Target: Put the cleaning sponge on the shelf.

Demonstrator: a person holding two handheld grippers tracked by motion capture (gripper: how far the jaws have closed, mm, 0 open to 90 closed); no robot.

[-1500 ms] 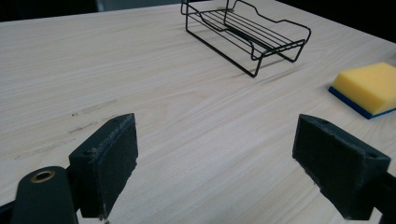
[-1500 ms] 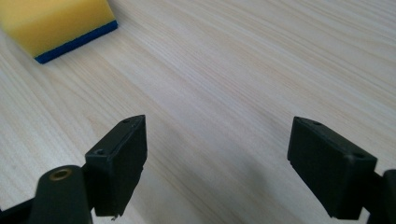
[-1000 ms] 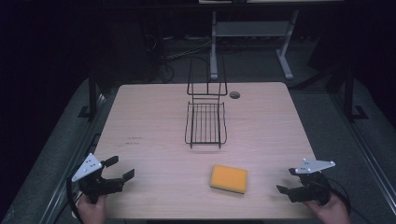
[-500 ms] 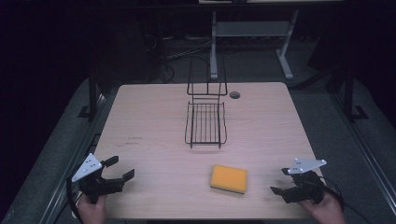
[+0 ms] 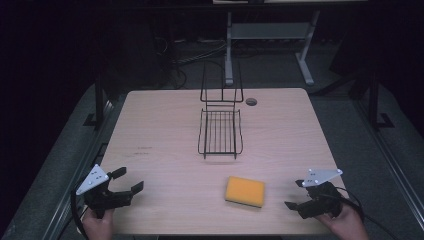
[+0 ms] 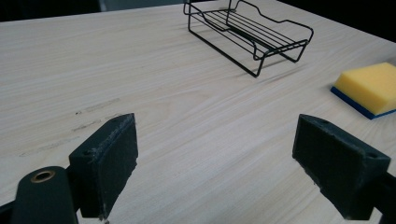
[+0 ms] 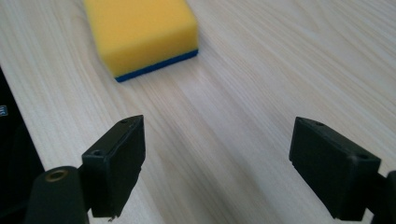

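Your left gripper (image 5: 122,186) sits low at the near left corner of the worktop (image 5: 165,130), your hand (image 5: 97,226) wrapped around it from below, its jaws spread wide with nothing between them. From its own camera (image 6: 215,158) you look across bare wood toward the wire rack (image 6: 254,35) and, off to the right, the sponge (image 6: 369,86).

Your right gripper (image 5: 295,202) rests near the right front edge, your hand (image 5: 345,225) behind it, the jaws pointing left toward the sponge (image 5: 245,191) and standing well apart, gripping nothing. In the right gripper view (image 7: 215,163) the sponge (image 7: 140,32) lies ahead of the jaws, not touching them (yellow on top, a thin blue layer underneath).

The sponge lies flat on the worktop between your two grippers, nearer the right one and just nearer to you than the rack.

The black wire rack (image 5: 220,132) stands on the middle of the worktop, its tall back loop toward the far edge, its tray part holding nothing. A small round dark hole (image 5: 251,101) shows in the worktop just beside the rack's far right corner.
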